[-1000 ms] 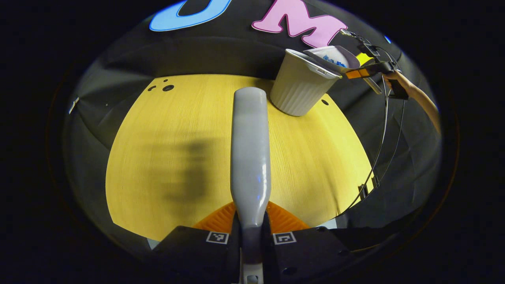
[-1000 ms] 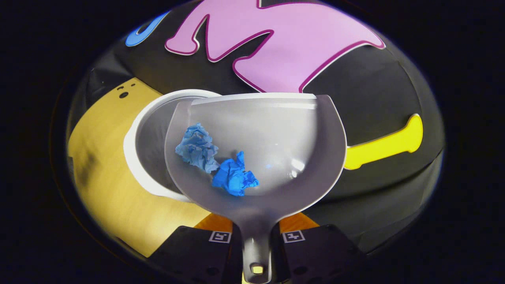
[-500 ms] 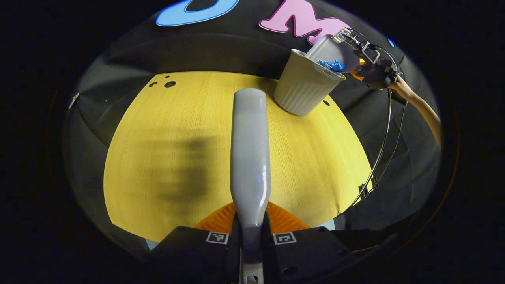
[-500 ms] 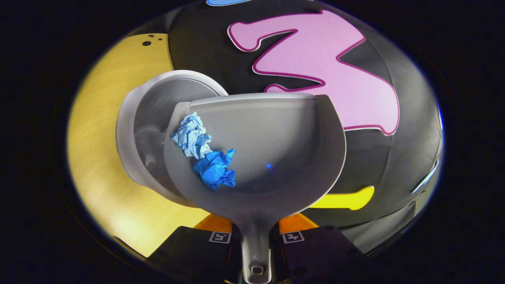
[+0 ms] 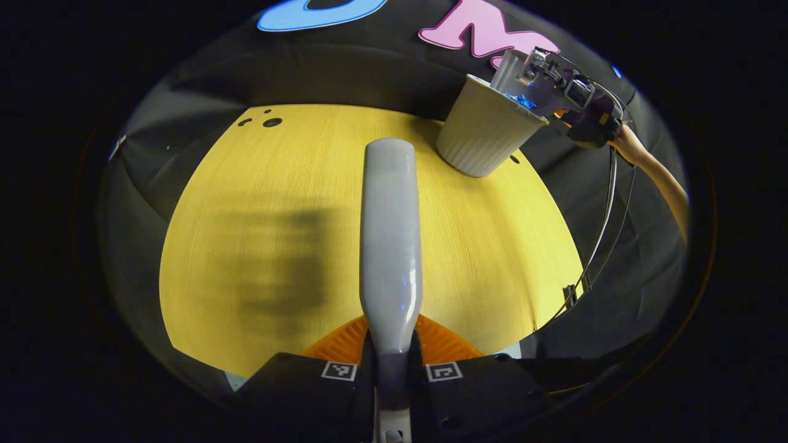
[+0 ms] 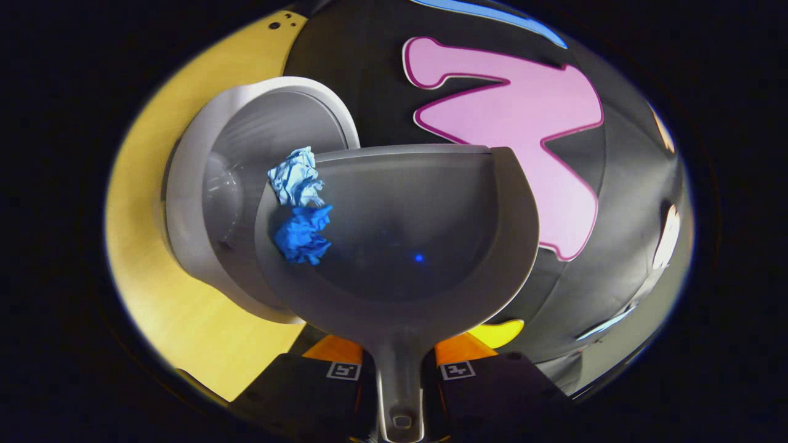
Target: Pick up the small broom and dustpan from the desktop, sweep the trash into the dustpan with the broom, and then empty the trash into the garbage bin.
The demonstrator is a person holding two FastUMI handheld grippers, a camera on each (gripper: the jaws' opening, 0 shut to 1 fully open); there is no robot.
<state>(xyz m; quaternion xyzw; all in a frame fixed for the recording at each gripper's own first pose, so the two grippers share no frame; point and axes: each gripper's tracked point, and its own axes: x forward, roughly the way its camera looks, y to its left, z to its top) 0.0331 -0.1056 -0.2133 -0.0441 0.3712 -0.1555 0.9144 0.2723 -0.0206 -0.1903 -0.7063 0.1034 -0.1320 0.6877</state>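
My right gripper (image 6: 399, 363) is shut on the handle of the grey dustpan (image 6: 425, 240), which is tilted sideways over the mouth of the white ribbed garbage bin (image 6: 203, 203). Two crumpled blue paper balls (image 6: 298, 209) lie against the pan's left wall, at its lip above the bin's opening. My left gripper (image 5: 392, 360) is shut on the grey broom handle (image 5: 391, 234), held over the yellow desktop (image 5: 258, 203). In the left gripper view the bin (image 5: 486, 132) stands at the far right of the desktop, with the dustpan (image 5: 514, 80) and the right gripper (image 5: 569, 107) tipped over its rim.
A hand and forearm (image 5: 652, 172) hold the right gripper, with cables (image 5: 600, 227) hanging beside the desktop's right edge. Small dark holes (image 5: 265, 122) mark the far left of the desktop. A blurred shadow (image 5: 277, 264) lies on the wood left of the broom.
The dustpan has rolled further to its left over the bin. The blue paper balls have slid from the pan's middle to its left lip. The broom has barely moved.
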